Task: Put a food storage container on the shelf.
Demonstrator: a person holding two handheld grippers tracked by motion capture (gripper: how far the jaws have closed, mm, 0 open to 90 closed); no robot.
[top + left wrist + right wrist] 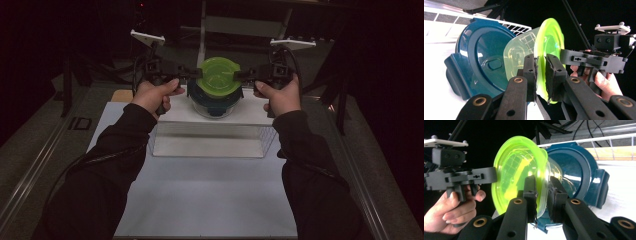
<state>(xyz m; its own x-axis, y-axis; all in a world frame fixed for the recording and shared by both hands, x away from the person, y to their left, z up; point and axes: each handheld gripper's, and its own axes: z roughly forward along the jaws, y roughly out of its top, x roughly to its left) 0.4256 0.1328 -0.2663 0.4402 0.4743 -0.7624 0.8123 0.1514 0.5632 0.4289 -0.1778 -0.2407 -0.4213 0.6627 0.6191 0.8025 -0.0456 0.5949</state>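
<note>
There is one green bowl [218, 75]. There is one blue lid [216, 106] under it. There is one white wire rack [212, 132], near the far edge of the white tabletop [205, 200]. There are two grippers, the left gripper [192, 74] and the right gripper [241, 75]. Two hands hold them, the left hand [152, 95] and the right hand [281, 96].

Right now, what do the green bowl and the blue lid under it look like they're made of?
Green bowl: likely thin translucent plastic, glossy; the background shows through it. Blue lid: probably rigid moulded plastic, opaque with sheen, with moulded side tabs. Both hand-held grippers pinch the bowl's rim.
</note>
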